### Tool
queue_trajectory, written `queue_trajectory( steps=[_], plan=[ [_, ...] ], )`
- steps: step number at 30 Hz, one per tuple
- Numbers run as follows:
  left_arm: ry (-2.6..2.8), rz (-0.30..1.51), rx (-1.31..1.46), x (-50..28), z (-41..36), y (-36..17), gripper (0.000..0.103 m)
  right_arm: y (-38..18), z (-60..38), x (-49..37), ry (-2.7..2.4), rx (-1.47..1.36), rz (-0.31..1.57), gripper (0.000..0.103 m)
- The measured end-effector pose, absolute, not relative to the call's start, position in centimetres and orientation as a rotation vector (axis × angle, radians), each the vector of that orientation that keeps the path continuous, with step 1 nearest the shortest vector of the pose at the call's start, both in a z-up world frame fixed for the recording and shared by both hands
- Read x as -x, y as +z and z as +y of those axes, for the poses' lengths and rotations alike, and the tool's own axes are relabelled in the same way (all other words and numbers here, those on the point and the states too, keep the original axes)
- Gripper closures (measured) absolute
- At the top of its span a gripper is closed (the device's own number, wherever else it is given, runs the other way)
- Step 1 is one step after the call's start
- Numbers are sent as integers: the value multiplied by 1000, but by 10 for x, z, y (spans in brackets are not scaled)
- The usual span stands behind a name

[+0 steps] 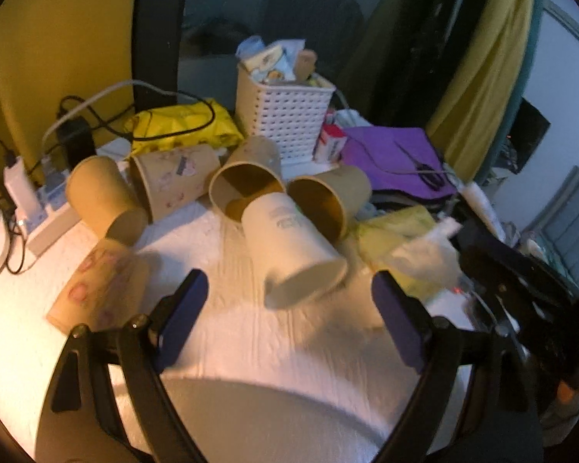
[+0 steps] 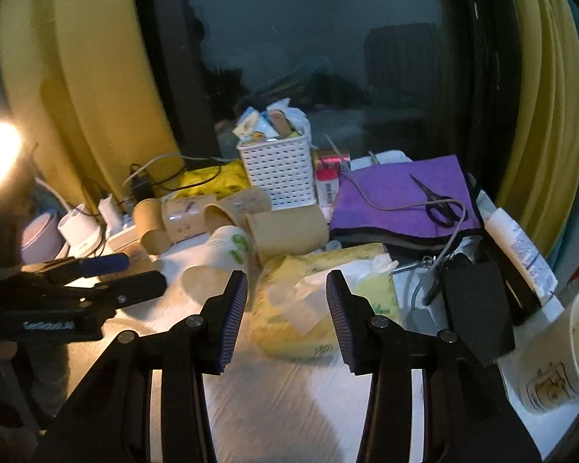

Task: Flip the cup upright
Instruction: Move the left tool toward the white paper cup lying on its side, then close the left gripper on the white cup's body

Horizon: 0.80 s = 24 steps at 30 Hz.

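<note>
Cups lay toppled in a cluster on the white table (image 1: pixel 251 347), and none of those had yet been set upright, so the task was judged barely begun. Nearest the left tongs (image 1: pixel 289 301), whose blue-padded fingers were spread wide with nothing between them, a white paper cup (image 1: pixel 289 247) was seen on its side, its open mouth turned toward the fingers; it was judged the likely one to be gripped and turned. To the left of it a patterned cup (image 1: pixel 100 285) lay blurred. Behind these, four brown paper cups were found on their sides, touching or nearly so: a plain one (image 1: pixel 104 200), a printed one (image 1: pixel 177 177), and two with open mouths facing forward (image 1: pixel 243 189) (image 1: pixel 328 200). All were smooth, thin-walled, tapered cylinders, judged light and easily crushed. The right tongs (image 2: pixel 287 301) were likewise held apart and empty, over a yellow tissue pack (image 2: pixel 312 308). Farther back stood a white perforated basket (image 1: pixel 285 115) and a folded purple cloth (image 1: pixel 390 154).
</note>
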State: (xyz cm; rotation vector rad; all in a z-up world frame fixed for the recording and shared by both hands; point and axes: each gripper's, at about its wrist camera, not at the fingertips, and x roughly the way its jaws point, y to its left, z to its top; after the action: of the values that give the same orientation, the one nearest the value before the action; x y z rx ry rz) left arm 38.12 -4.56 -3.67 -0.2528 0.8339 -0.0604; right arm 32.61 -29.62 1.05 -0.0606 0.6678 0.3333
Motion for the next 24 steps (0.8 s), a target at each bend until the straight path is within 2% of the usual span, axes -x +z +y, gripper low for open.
queue_trajectory(
  steps=[10,17,20,22,24],
  plan=[
    [-31,965,336,-445,-44,-78,15,-4,-308,-358,349,18,698,58],
    [-80,1021,386,-458,-40,-91,16,-6,-310,-359,364,5,709,58],
    [-105,1026,340,-454,-43,-88,27,-7,-311,-355,364,-1,713,58],
    [-126,1031,314,-447,-46,-84,40,-7,-309,-353,362,-5,716,58],
    [-149,1039,298,-441,-48,-83,40,-6,-307,-347,362,-8,717,58]
  ],
)
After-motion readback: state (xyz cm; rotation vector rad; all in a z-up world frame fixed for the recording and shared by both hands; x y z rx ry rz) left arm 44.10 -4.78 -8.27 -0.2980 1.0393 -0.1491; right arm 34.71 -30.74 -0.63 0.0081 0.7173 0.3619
